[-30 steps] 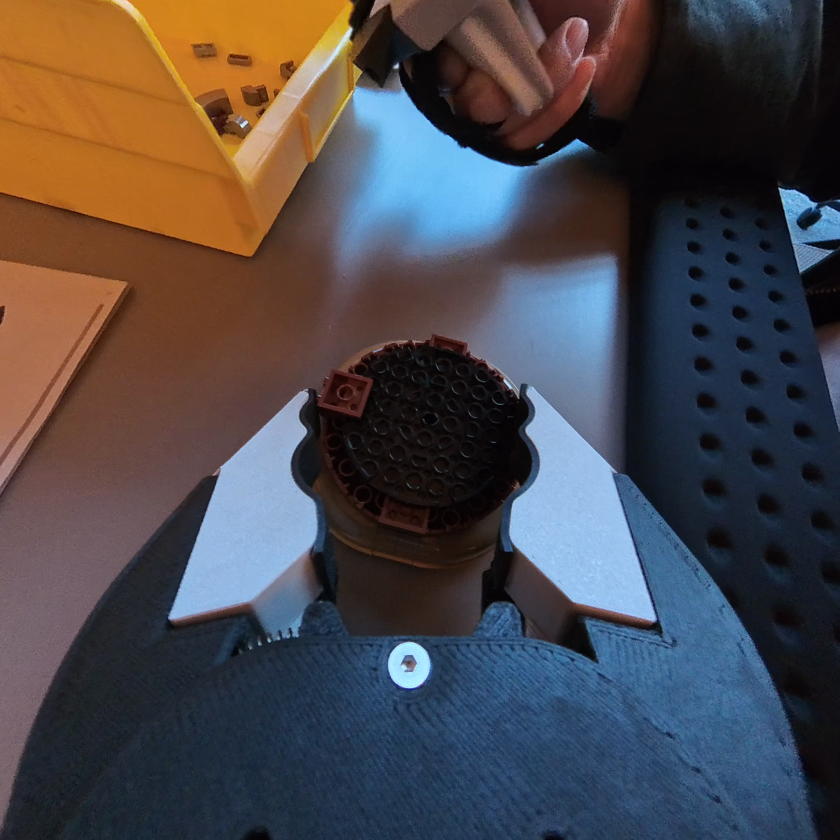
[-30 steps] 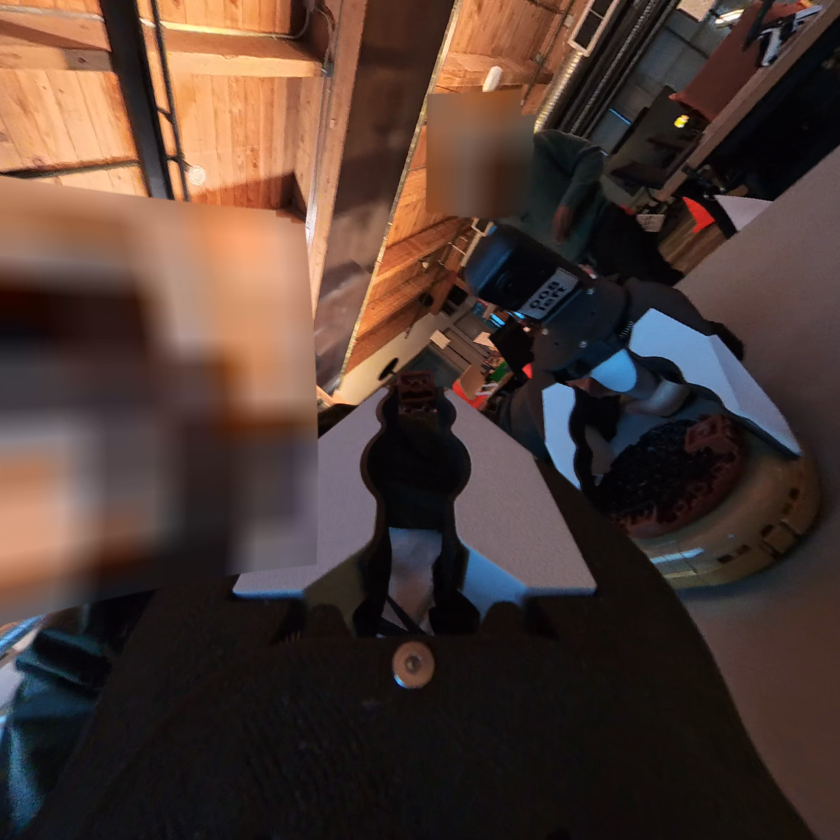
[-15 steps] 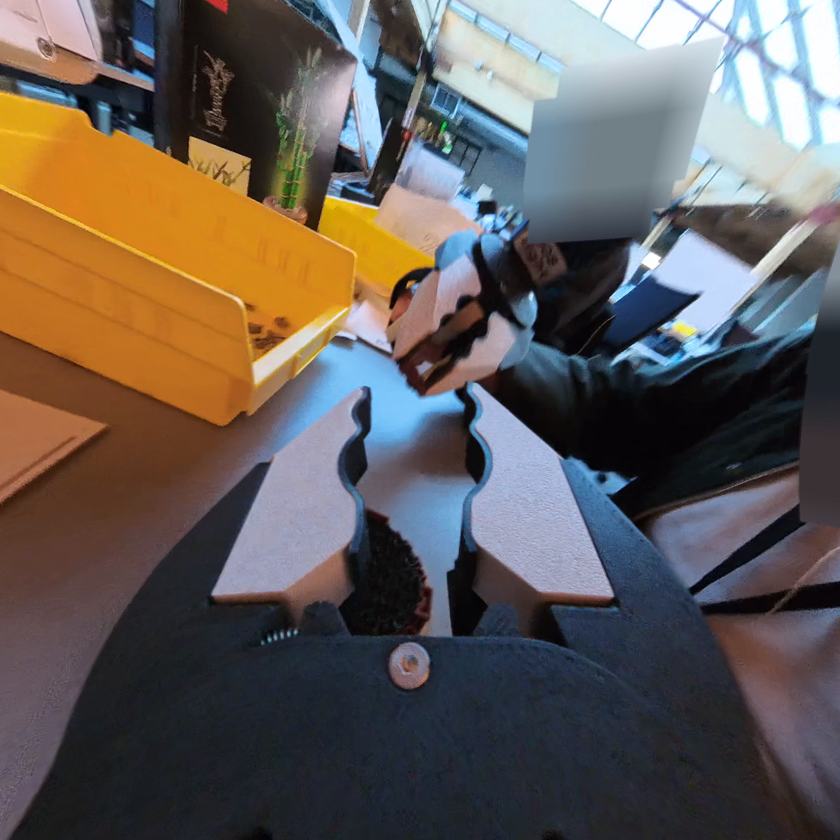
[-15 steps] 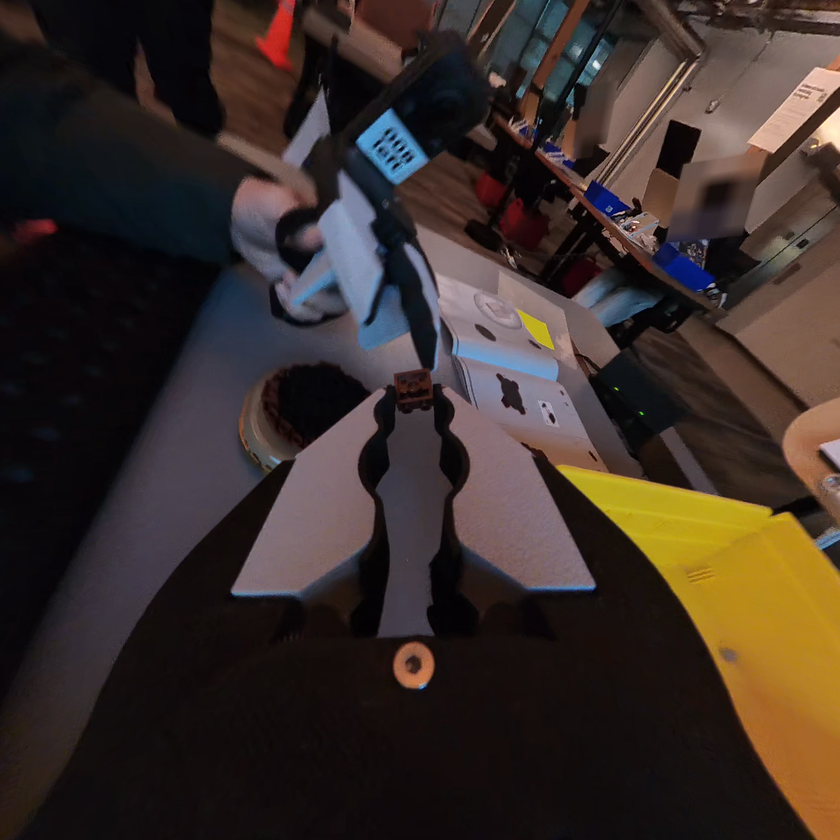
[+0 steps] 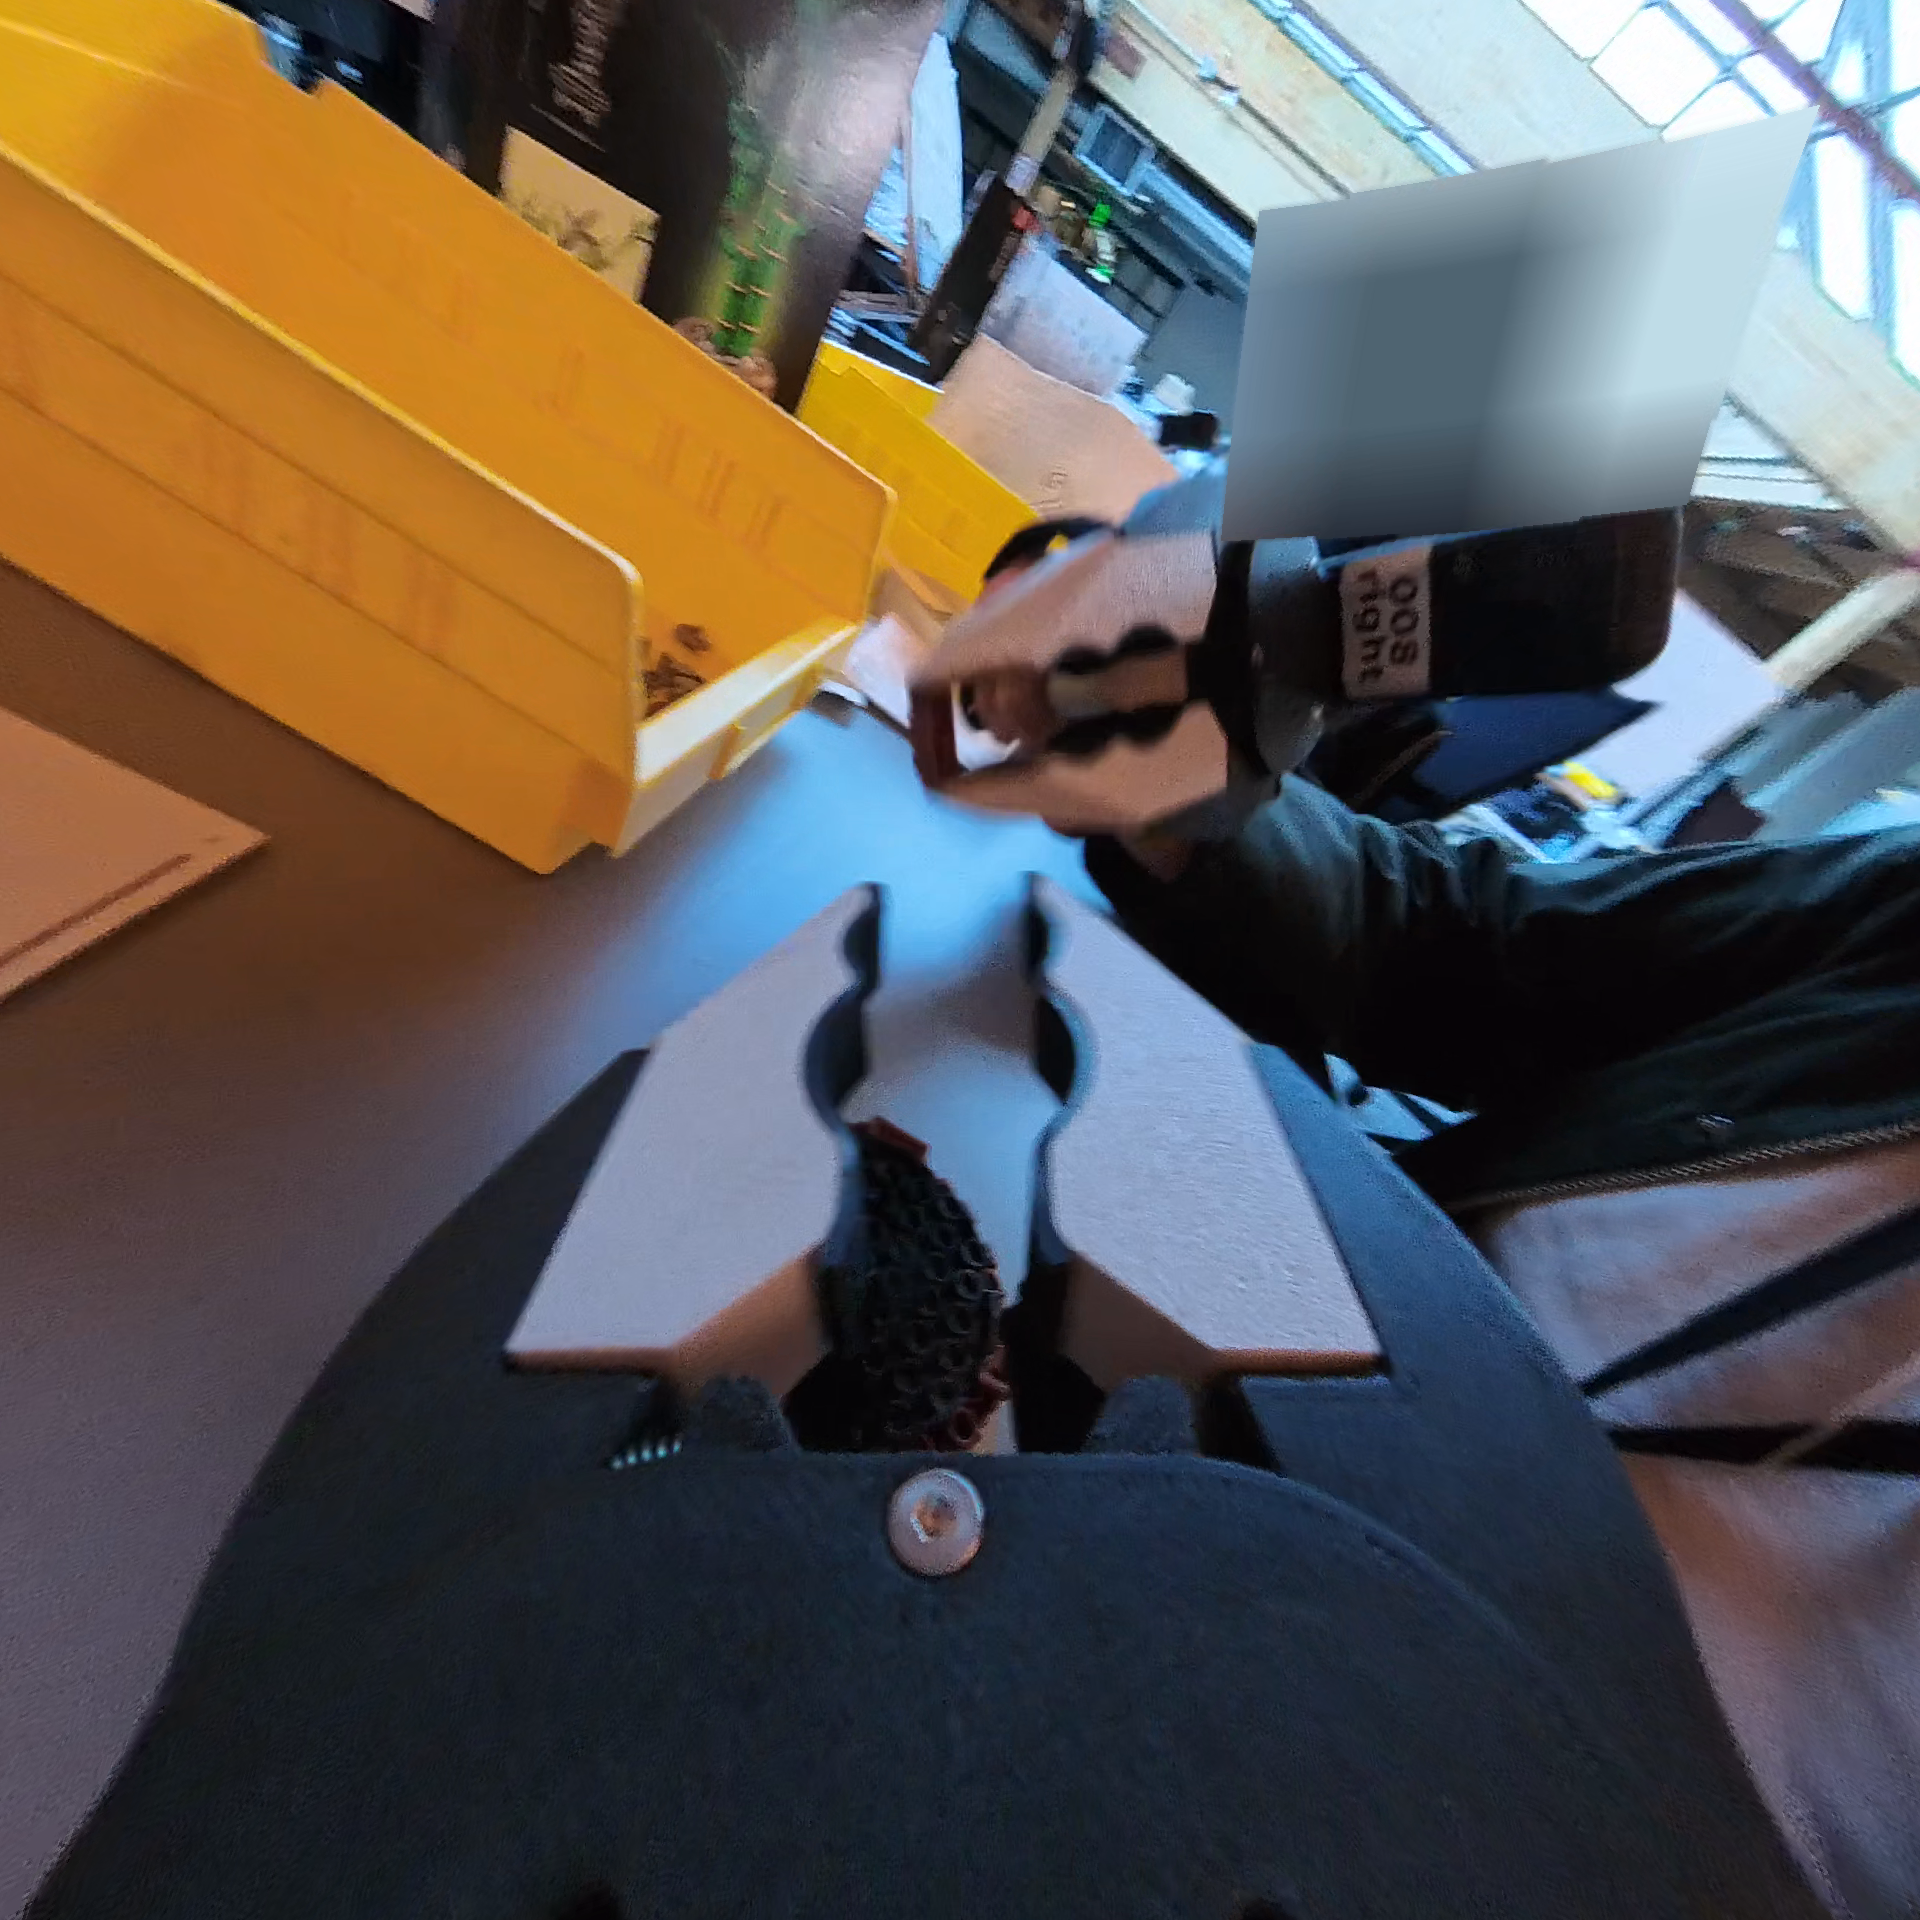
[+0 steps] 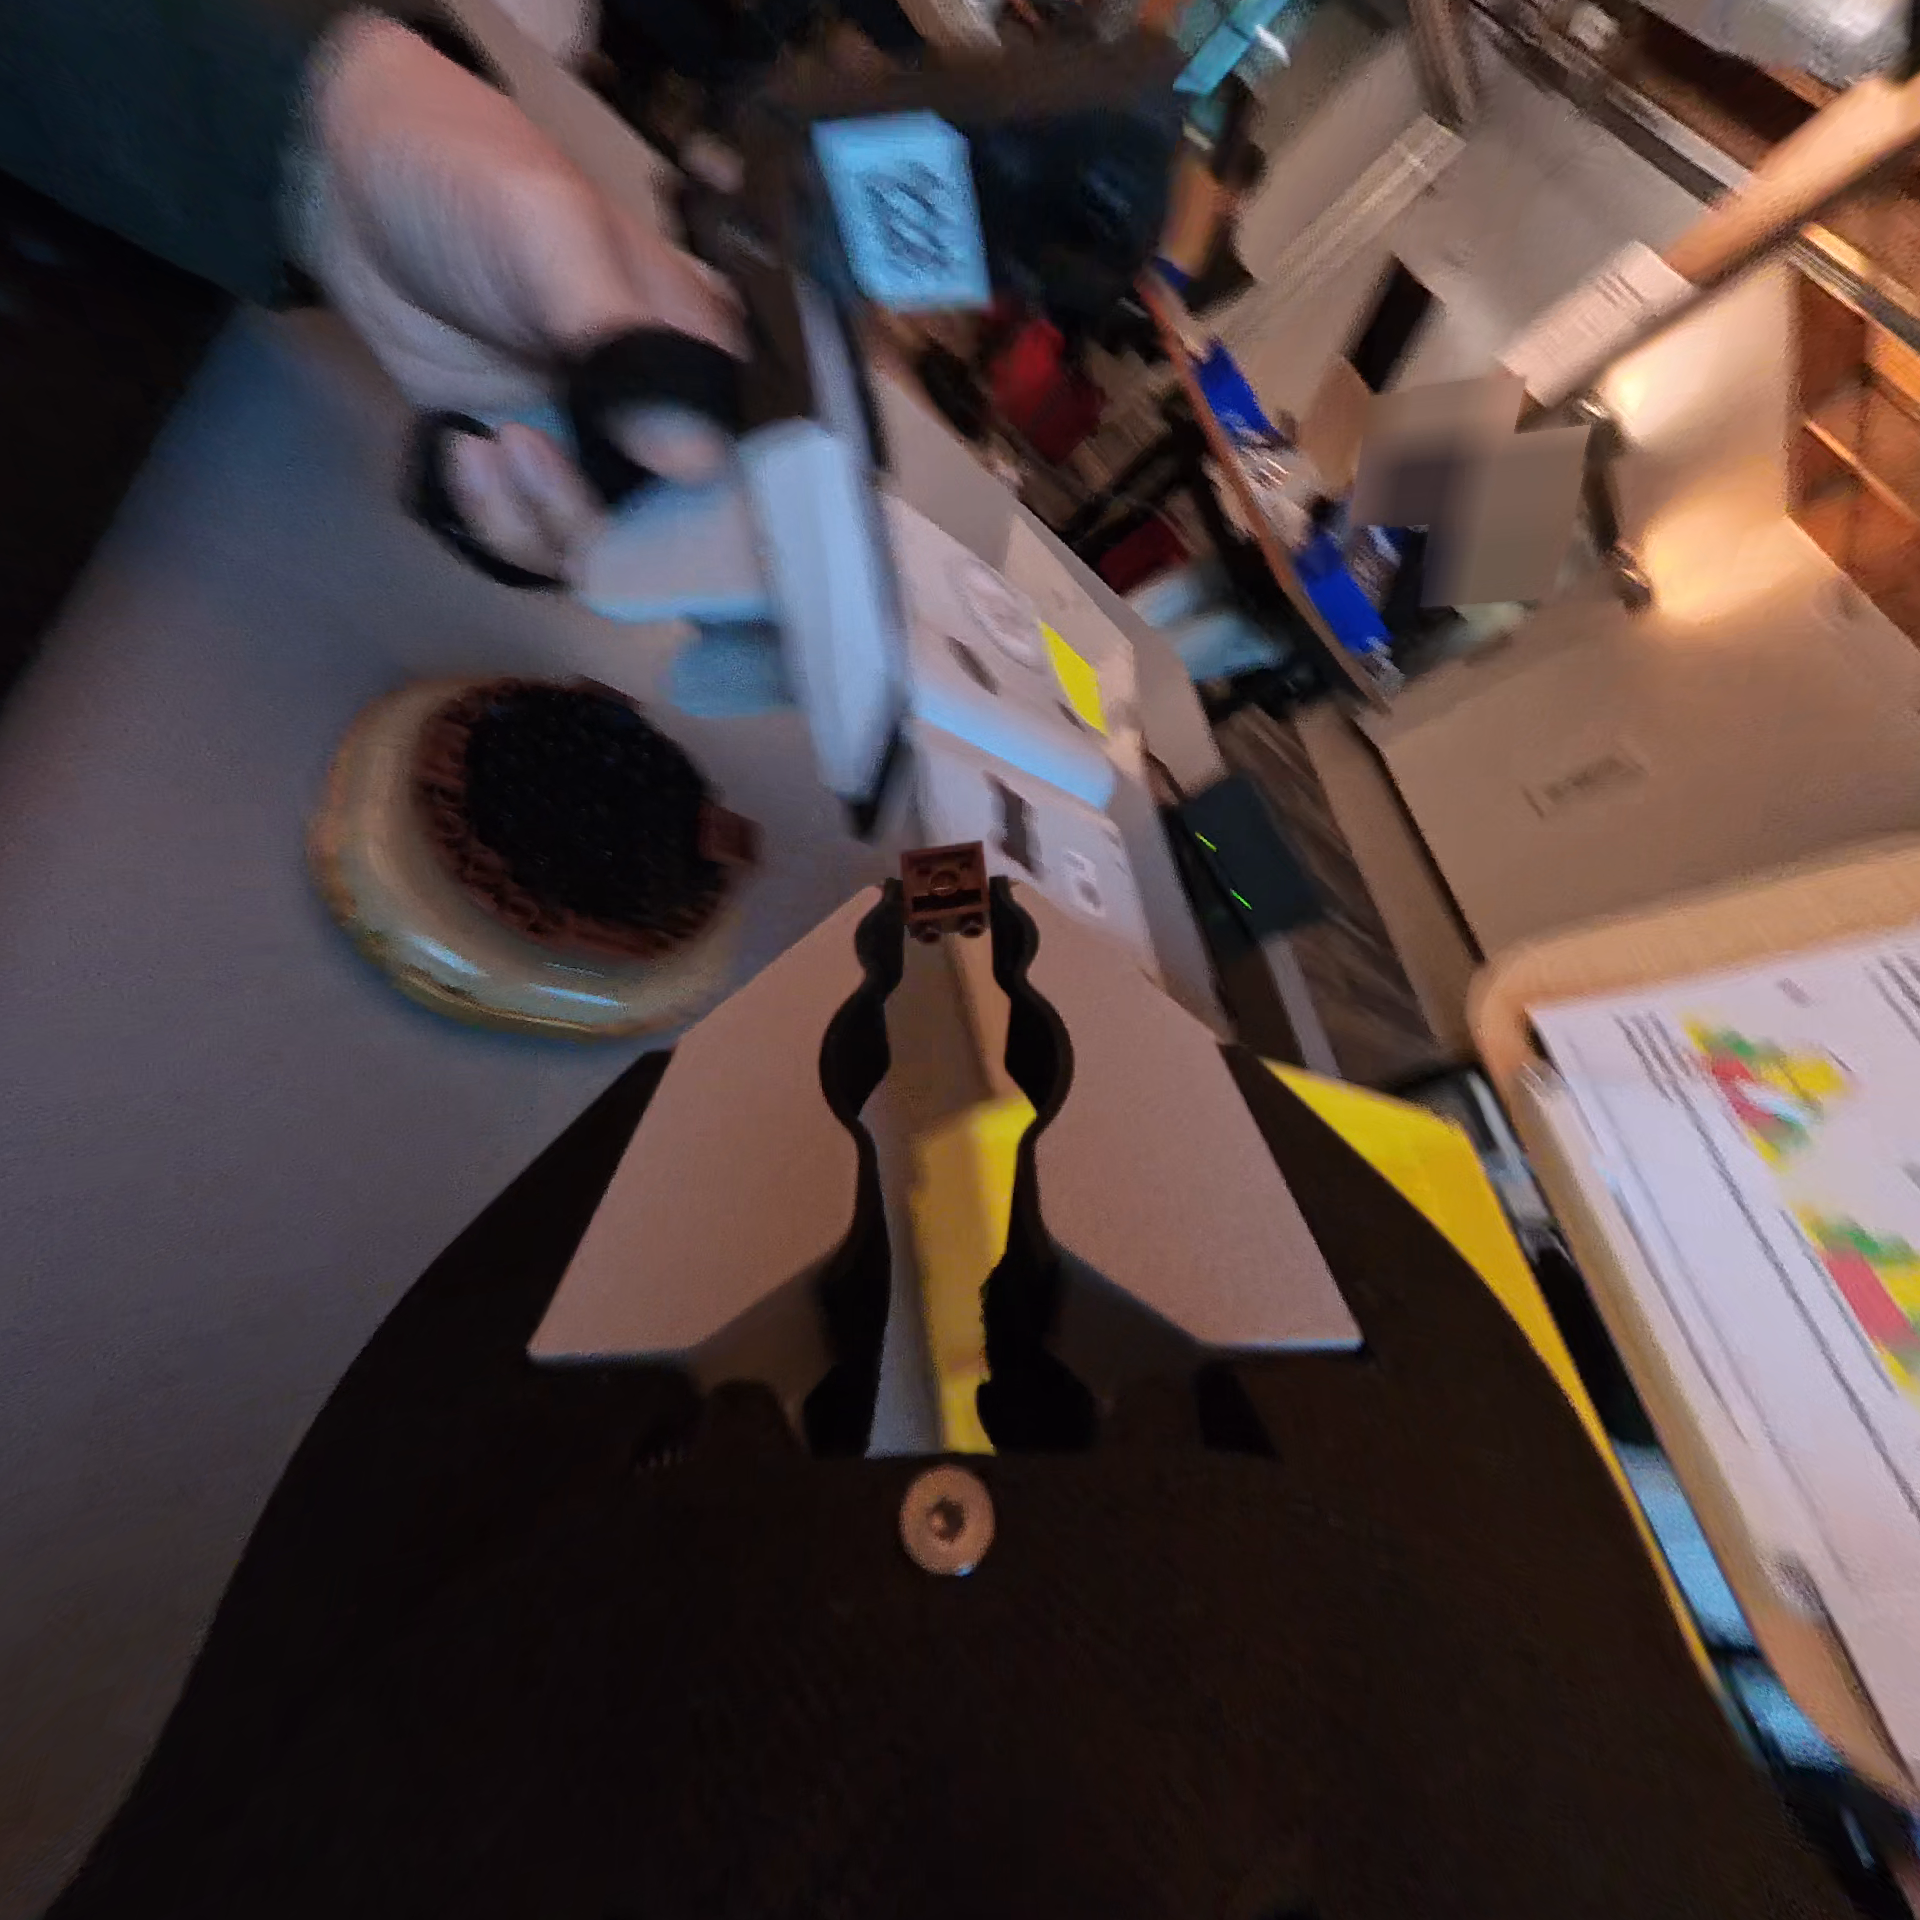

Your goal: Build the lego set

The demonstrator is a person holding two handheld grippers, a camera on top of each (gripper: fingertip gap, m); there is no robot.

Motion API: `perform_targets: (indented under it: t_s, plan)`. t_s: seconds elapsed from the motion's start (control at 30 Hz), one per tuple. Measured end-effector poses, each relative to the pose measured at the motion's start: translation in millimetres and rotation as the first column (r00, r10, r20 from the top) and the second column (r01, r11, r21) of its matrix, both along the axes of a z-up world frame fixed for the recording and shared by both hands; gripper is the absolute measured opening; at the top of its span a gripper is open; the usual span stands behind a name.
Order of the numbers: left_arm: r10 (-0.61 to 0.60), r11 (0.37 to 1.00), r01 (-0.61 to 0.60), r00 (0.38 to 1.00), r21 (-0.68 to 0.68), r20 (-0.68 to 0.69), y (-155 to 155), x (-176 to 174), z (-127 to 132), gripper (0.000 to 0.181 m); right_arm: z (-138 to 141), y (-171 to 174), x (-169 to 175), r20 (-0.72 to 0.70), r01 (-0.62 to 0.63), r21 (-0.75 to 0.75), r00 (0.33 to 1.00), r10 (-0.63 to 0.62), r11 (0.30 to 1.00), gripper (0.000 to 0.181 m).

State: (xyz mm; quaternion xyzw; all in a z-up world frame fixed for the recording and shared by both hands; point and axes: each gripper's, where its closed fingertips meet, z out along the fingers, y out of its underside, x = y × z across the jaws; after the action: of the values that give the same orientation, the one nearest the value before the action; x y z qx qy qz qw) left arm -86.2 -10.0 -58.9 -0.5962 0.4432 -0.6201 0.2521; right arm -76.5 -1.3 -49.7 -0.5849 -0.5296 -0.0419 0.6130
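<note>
A round build with a black studded top and a reddish-brown rim (image 6: 561, 821) sits on a tan round base on the grey table (image 6: 156, 935). My left gripper (image 5: 951, 904) is open and empty, tilted up above the build (image 5: 920, 1309), which shows low between the finger bases. In the right wrist view the left gripper (image 6: 831, 665) is blurred and hangs just right of the build. My right gripper (image 6: 941, 902) is shut on a small reddish-brown brick (image 6: 943, 881). It also shows in the left wrist view (image 5: 940, 727), held in the air beyond my left fingertips.
A yellow bin (image 5: 416, 499) with small dark pieces stands at the left, a second yellow bin (image 5: 914, 488) behind it. An open instruction booklet (image 6: 997, 727) lies past the build. A tray of printed sheets (image 6: 1714, 1195) is at the right. A dark sleeve (image 5: 1507, 987) crosses the table. The tips of both grippers are at nearly the same place.
My left gripper let go of the round build, narrowed and tilted upward off it. My right gripper swung down from facing the ceiling toward the table, still holding the small brick.
</note>
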Motion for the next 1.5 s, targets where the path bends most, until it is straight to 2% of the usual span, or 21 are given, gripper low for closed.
perform_targets:
  t_s: [0.03, 0.13, 0.2, 0.27, 0.33, 0.4, 0.47, 0.53, 0.6, 0.67, 0.73, 0.77, 0.97, 1.0, 1.07, 1.1, 1.13, 1.2, 1.27, 1.4, 1.5]
  plan:
    - [0.041, 0.999, -0.04, 0.999, 0.03, -0.007, 7.3, -0.8, -1.0, 0.042, 6.3, 13.3, 22.0, -0.035, 0.092, 0.01, 0.995, -0.091, 0.996, 0.014]
    - [0.099, 0.988, -0.096, 0.995, 0.121, -0.019, 19.5, -6.9, -3.3, 0.051, -0.9, 48.2, 99.0, -0.197, 0.355, -0.201, 0.898, -0.393, 0.913, 0.015]
    - [0.147, 0.974, -0.132, 0.987, 0.185, -0.071, 28.0, -10.9, -11.8, 0.057, -10.8, 59.0, 127.9, -0.306, 0.395, -0.369, 0.803, -0.511, 0.841, 0.039]
    - [0.195, 0.946, -0.15, 0.971, 0.286, -0.137, 36.0, -18.5, -21.7, 0.06, -12.1, 62.9, 144.9, -0.38, 0.399, -0.444, 0.727, -0.572, 0.802, 0.041]
    - [0.281, 0.893, -0.169, 0.933, 0.418, -0.223, 49.5, -31.6, -34.4, 0.063, 0.8, 61.5, 153.4, -0.452, 0.394, -0.42, 0.69, -0.565, 0.817, 0.038]
    - [0.287, 0.875, -0.129, 0.914, 0.467, -0.285, 50.4, -41.9, -45.2, 0.074, 10.8, 56.0, 143.2, -0.495, 0.33, -0.396, 0.709, -0.502, 0.857, 0.033]
    - [0.187, 0.92, -0.039, 0.918, 0.389, -0.35, 36.4, -45.8, -57.0, 0.085, 8.8, 46.9, 108.4, -0.502, 0.179, -0.405, 0.776, -0.382, 0.896, 0.027]
    - [0.106, 0.949, 0.028, 0.909, 0.313, -0.404, 27.8, -49.2, -67.2, 0.094, -7.4, 33.0, 61.0, -0.463, 0.009, -0.465, 0.85, -0.252, 0.885, 0.022]
    - [0.083, 0.959, 0.045, 0.899, 0.28, -0.429, 27.2, -51.8, -73.9, 0.093, -28.6, 17.5, 15.4, -0.423, -0.119, -0.538, 0.895, -0.145, 0.834, 0.027]
    - [0.059, 0.964, 0.065, 0.894, 0.259, -0.445, 24.6, -53.2, -78.2, 0.088, -47.3, -2.8, -24.5, -0.414, -0.247, -0.628, 0.909, -0.048, 0.738, 0.037]
    - [0.053, 0.965, 0.072, 0.89, 0.254, -0.453, 24.4, -53.7, -80.9, 0.085, -63.4, -15.4, -46.2, -0.407, -0.299, -0.711, 0.913, -0.026, 0.636, 0.045]
    - [0.054, 0.965, 0.071, 0.888, 0.252, -0.457, 25.4, -54.3, -81.6, 0.086, -68.5, -20.4, -51.7, -0.403, -0.316, -0.73, 0.915, -0.009, 0.606, 0.046]
    - [0.105, 0.966, 0.022, 0.877, 0.257, -0.469, 40.8, -59.9, -81.8, 0.088, -69.8, -28.8, -47.0, -0.348, -0.283, -0.744, 0.938, 0.011, 0.605, 0.033]
    - [0.152, 0.96, -0.022, 0.878, 0.279, -0.454, 49.5, -61.3, -79.0, 0.08, -68.0, -35.6, -49.6, -0.366, -0.314, -0.755, 0.93, 0.029, 0.576, 0.031]
    - [0.239, 0.941, -0.116, 0.892, 0.317, -0.384, 64.8, -61.8, -66.4, 0.063, -59.5, -61.2, -61.3, -0.457, -0.452, -0.77, 0.883, 0.106, 0.451, 0.016]
    - [0.216, 0.948, -0.117, 0.918, 0.294, -0.331, 61.4, -59.6, -55.8, 0.066, -57.9, -64.5, -61.9, -0.461, -0.461, -0.777, 0.88, 0.112, 0.428, 0.015]
    - [0.177, 0.961, -0.107, 0.947, 0.256, -0.268, 54.8, -56.8, -43.7, 0.069, -56.4, -61.4, -58.6, -0.443, -0.444, -0.772, 0.889, 0.116, 0.454, 0.015]
    - [0.095, 0.977, -0.059, 0.981, 0.207, -0.168, 39.8, -51.8, -26.1, 0.074, -47.9, -46.6, -46.5, -0.424, -0.407, -0.712, 0.899, 0.111, 0.572, 0.016]
    - [0.044, 0.967, 0.006, 0.98, 0.253, -0.193, 28.5, -49.9, -31.5, 0.08, -44.4, -28.6, -33.2, -0.413, -0.341, -0.656, 0.909, 0.057, 0.673, 0.022]
    - [0.072, 0.904, 0.108, 0.916, 0.414, -0.395, 23.4, -53.4, -72.4, 0.086, -56.5, -25.1, -35.3, -0.398, -0.309, -0.7, 0.917, 0.007, 0.644, 0.026]
    - [0.099, 0.872, 0.122, 0.904, 0.475, -0.415, 21.2, -53.1, -79.3, 0.095, -67.0, -36.0, -48.4, -0.372, -0.325, -0.738, 0.927, 0.045, 0.592, 0.03]
